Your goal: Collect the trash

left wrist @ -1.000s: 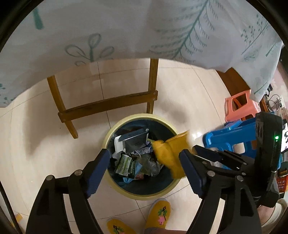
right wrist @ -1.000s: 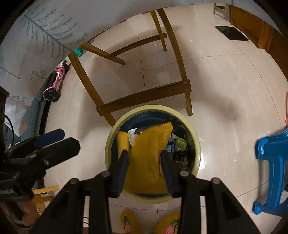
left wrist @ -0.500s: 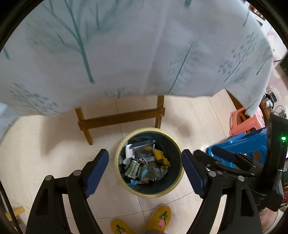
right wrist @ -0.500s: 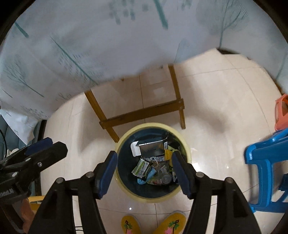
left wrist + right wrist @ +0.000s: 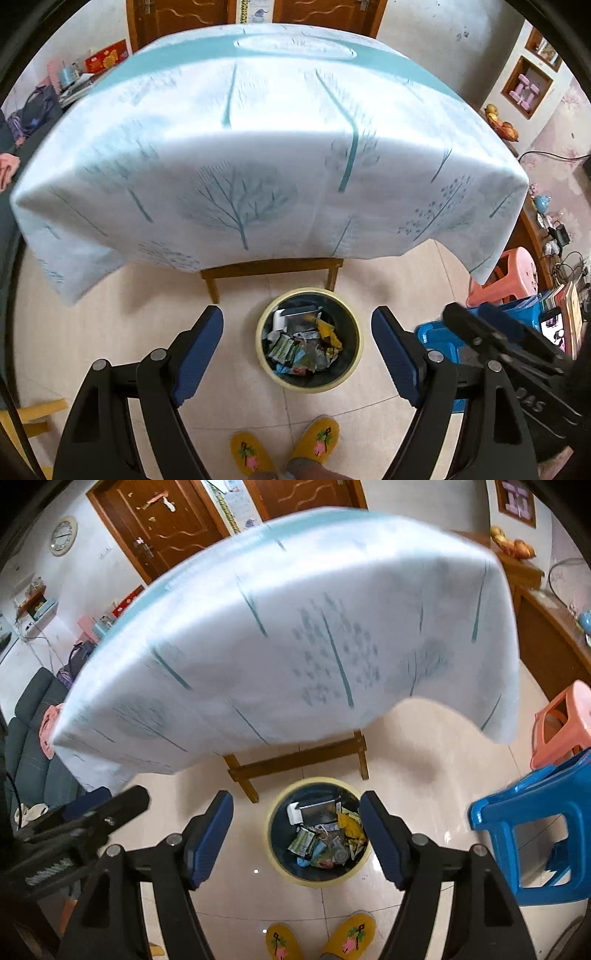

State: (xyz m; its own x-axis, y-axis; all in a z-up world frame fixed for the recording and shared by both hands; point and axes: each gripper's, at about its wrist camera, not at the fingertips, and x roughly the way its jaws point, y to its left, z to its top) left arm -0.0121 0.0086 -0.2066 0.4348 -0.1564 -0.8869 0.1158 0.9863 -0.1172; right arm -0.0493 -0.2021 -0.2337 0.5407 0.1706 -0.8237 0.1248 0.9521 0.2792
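Note:
A round yellow-rimmed trash bin (image 5: 353, 373) stands on the tiled floor below me, holding several wrappers and a yellow snack bag (image 5: 330, 333). It also shows in the right wrist view (image 5: 277, 863), with the yellow bag (image 5: 350, 826) inside. My left gripper (image 5: 297, 350) is open and empty, high above the bin. My right gripper (image 5: 297, 842) is open and empty, also high above the bin. Each gripper shows at the edge of the other's view.
A table with a white and teal tree-print cloth (image 5: 258, 147) stands just beyond the bin, its wooden legs (image 5: 295, 760) behind it. A blue stool (image 5: 535, 834) and a pink stool (image 5: 561, 723) stand to the right. Yellow slippers (image 5: 284, 446) are at the bottom.
My right gripper opened and let the yellow bag drop into the bin. Both grippers then rose well above the bin, so the table top came into view.

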